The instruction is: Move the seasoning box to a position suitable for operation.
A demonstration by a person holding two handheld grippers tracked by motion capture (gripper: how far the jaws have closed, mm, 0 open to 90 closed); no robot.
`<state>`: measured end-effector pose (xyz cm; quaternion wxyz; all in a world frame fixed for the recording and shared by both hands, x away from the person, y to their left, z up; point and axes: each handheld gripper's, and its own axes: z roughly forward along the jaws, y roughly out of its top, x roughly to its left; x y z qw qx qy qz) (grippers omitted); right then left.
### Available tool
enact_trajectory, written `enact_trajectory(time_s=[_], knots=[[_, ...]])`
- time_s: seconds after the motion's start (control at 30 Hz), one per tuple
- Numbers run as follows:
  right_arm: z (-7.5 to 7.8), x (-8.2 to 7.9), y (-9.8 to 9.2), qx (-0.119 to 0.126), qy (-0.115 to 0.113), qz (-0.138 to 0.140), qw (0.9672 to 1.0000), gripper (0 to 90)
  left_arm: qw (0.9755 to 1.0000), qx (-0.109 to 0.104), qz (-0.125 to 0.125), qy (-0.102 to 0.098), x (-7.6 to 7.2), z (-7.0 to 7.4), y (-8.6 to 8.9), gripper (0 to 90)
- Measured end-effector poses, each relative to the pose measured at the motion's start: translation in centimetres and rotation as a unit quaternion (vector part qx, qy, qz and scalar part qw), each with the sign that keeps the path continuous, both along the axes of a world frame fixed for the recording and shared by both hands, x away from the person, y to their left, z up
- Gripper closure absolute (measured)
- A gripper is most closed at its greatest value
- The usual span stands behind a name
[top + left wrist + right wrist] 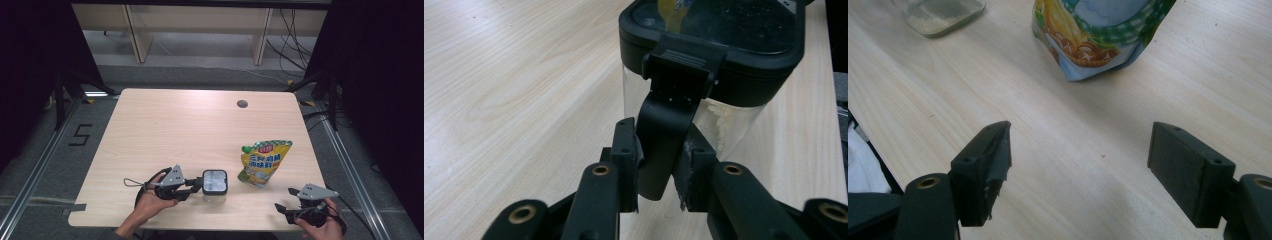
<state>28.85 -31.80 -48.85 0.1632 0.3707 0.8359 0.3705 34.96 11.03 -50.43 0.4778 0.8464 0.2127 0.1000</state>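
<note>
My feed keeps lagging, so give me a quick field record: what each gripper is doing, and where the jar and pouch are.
left gripper: shut on latch of jar lid
right gripper: open, holding nothing, over bare table
jar: upright near front edge, lid on
pouch: beside jar, toward right gripper, untouched

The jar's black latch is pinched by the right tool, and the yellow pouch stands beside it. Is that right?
Not quite. The left tool pinches the jar's black latch, as the left gripper view shows. The right tool is open. The yellow pouch does stand beside the jar.
</note>
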Motion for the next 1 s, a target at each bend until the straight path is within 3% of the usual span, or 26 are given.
enact_trajectory(time_s=[0.07, 0.2, 0.3, 0.37, 0.4, 0.57, 0.6, 0.73, 0.77, 0.9, 0.93, 1.0], knots=[[-0.1, 0.2, -0.1, 0.000, -0.003, 0.009, 1.0000, 26.4, 1.0000, -0.003, 0.005, 0.002, 0.0, 0.0, -0.1, 72.7], [0.0, 0.0, 0.0, 0.001, -0.002, 0.000, 1.0000, 26.4, 1.0000, -0.003, -0.001, 0.000, 0.0, 0.1, 0.0, 71.1], [0.0, 0.0, 0.0, 0.000, -0.002, -0.001, 1.0000, 26.4, 0.9999, 0.000, 0.006, 0.009, -0.3, 0.2, 0.1, 60.9], [-0.1, 0.1, -0.1, 0.002, -0.004, 0.004, 1.0000, 26.4, 0.9999, 0.009, -0.002, 0.008, -0.3, 0.4, 0.3, 53.5], [-0.1, 0.0, -0.2, 0.002, -0.001, 0.001, 1.0000, 26.4, 0.9997, 0.006, 0.006, 0.022, -0.6, 0.4, 0.5, 49.8], [0.0, 0.1, -0.3, 0.001, -0.005, 0.007, 1.0000, 26.4, 0.9993, 0.005, 0.024, 0.029, -1.1, 0.5, 0.9, 39.1], [-0.1, 0.1, -0.3, -0.002, -0.004, 0.008, 1.0000, 26.4, 0.9992, 0.017, 0.028, 0.024, -1.2, 0.7, 1.1, 37.7], [-0.2, 0.1, -0.4, 0.002, 0.002, 0.005, 1.0000, 26.4, 0.9986, 0.006, 0.041, 0.033, -1.9, 1.2, 1.4, 34.4], [-0.2, 0.1, -0.5, 0.000, -0.006, 0.004, 1.0000, 26.4, 0.9987, 0.010, 0.040, 0.031, -1.9, 1.3, 1.5, 33.6], [-0.2, 0.1, -0.5, 0.004, -0.001, 0.003, 1.0000, 26.4, 0.9984, 0.012, 0.044, 0.032, -2.2, 1.8, 1.8, 33.3], [-0.2, 0.1, -0.5, 0.005, -0.001, 0.004, 1.0000, 26.4, 0.9986, 0.017, 0.044, 0.024, -2.2, 1.8, 1.9, 33.3], [-0.2, 0.1, -0.5, 0.005, -0.001, 0.004, 1.0000, 26.4, 0.9983, 0.010, 0.048, 0.033, -2.5, 1.9, 1.9, 33.1]])
